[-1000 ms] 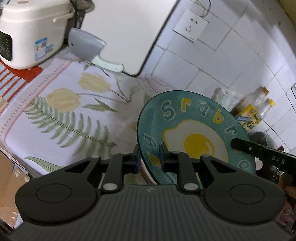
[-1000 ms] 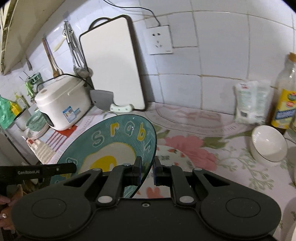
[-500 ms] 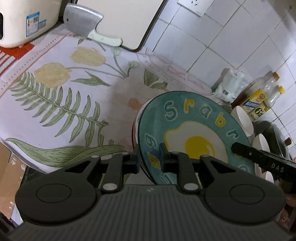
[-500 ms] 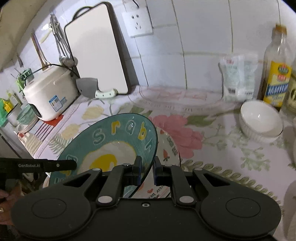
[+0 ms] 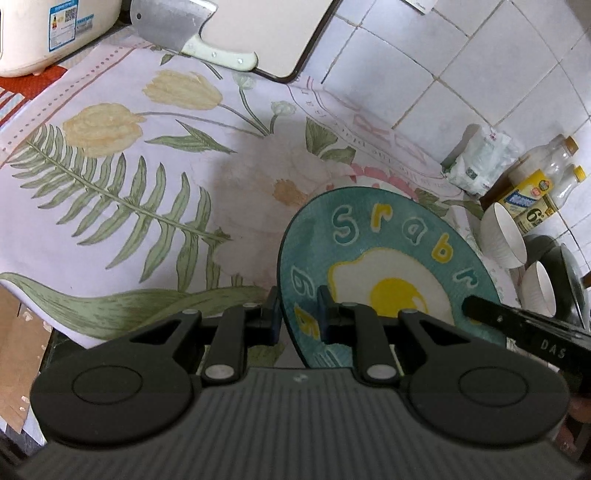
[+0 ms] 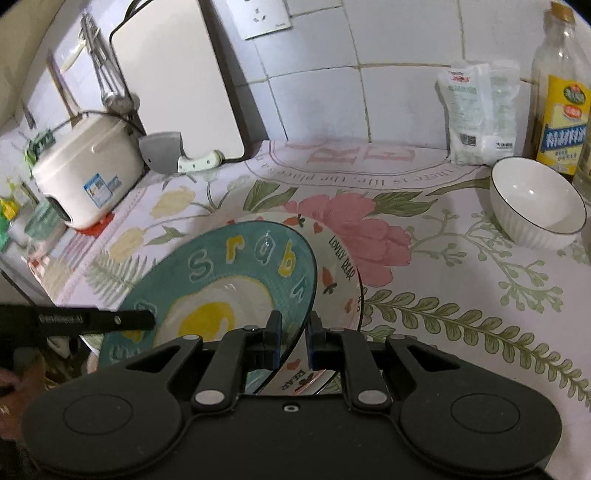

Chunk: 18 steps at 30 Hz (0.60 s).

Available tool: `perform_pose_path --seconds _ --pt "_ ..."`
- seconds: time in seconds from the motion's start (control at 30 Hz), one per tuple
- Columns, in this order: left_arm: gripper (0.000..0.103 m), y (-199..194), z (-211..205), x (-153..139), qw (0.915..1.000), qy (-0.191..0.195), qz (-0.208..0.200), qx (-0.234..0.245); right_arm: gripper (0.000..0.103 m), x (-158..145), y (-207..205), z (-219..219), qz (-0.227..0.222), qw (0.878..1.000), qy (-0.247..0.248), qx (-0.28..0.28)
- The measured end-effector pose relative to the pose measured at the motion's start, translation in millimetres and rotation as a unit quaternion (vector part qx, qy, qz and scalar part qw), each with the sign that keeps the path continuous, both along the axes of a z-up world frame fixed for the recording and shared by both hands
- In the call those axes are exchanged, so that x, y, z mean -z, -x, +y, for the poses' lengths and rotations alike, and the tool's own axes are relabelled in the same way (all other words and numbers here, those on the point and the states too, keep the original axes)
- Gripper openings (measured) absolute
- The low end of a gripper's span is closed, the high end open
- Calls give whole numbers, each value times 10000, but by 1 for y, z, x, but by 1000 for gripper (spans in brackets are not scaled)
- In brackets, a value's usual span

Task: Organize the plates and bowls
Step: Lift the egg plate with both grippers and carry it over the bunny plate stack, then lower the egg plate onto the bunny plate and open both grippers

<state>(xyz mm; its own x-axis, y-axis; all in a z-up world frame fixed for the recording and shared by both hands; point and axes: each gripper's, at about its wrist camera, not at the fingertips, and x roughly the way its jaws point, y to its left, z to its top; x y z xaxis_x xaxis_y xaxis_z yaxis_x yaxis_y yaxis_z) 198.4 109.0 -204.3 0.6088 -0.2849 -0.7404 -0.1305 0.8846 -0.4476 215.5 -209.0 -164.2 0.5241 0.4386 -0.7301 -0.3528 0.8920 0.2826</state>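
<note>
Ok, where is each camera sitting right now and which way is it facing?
Left wrist: on the left gripper, looking down over the floral cloth towards the tiled wall; its fingers pinch the teal plate; the right gripper's arm pokes in.
Right wrist: on the right gripper, facing the wall and rice cooker; its fingers pinch the teal plate's other edge, over a white plate.
Shared: teal plate, cleaver, white bowl.

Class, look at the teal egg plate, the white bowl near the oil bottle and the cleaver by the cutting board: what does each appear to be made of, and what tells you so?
Teal plate: probably glazed ceramic, going by its glossy printed face and thin hard rim. White bowl: glazed ceramic or porcelain, with a bright highlight inside and ribbed walls. Cleaver: dull grey metal blade, likely steel; pale riveted handle, seemingly plastic.
</note>
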Motion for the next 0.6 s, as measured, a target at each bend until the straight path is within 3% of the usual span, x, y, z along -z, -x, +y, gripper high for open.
perform_pose_path --seconds 0.6 --pt "16 -16 -6 7 9995 -248 -102 188 23 10 -6 10 -168 9989 418 162"
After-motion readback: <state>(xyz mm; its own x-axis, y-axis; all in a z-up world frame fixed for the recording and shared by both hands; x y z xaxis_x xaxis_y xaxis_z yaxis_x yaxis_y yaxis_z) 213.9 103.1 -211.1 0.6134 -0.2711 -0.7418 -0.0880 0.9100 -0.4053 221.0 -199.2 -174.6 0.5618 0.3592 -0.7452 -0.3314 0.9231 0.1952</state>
